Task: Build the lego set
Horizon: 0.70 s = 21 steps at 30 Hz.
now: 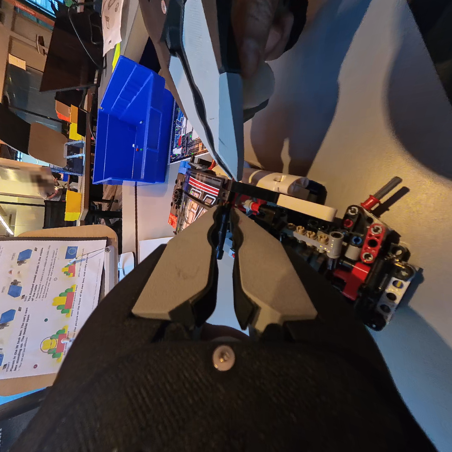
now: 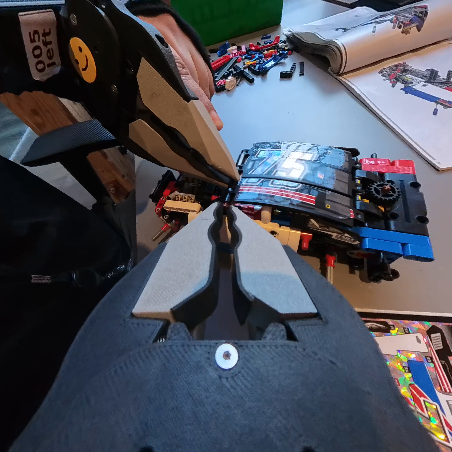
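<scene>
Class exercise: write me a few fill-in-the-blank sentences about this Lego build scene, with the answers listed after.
1. The storage bin behind the model is ____.
2. The instruction booklet lies ____ on the table.
3. The left gripper is shut on a thin ____ piece.
4. The loose pieces lie in front of a ____ box.

Answers: blue; open; black; green

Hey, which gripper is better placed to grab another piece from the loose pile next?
Probably the right. The left gripper is shut on a thin black piece at the car model, so it's busy. The right gripper looks shut but seemingly empty, with the loose pile ahead.
</scene>
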Motion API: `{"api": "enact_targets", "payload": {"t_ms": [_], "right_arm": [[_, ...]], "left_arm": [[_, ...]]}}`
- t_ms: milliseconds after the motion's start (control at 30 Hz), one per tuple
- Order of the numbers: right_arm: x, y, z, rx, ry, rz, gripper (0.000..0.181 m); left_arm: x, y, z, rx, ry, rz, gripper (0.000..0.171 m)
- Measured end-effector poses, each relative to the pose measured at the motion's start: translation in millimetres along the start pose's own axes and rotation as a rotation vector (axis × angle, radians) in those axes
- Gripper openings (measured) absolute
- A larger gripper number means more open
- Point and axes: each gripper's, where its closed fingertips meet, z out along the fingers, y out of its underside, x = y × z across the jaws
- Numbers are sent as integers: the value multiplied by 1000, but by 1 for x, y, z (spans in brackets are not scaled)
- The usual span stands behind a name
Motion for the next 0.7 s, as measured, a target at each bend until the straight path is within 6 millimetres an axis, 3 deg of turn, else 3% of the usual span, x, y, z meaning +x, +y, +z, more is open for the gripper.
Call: {"api": "enact_targets", "payload": {"t_ms": [333,467,600,700], "right_arm": [[2,-3,0,14,14,-10,2],[-5,-2,-6,5,-11,-39,13],[-2,-7,-19,44,15,-16,7],[-2,-5,-21,52,31,21,5]], "left_arm": [[-2,1,1,18,-11,25,3],[-2,1,0,18,-25,36,4],[-3,0,-9,35,-25,-32,18],[-8,-2,-23,73,10,-180,19]]}}
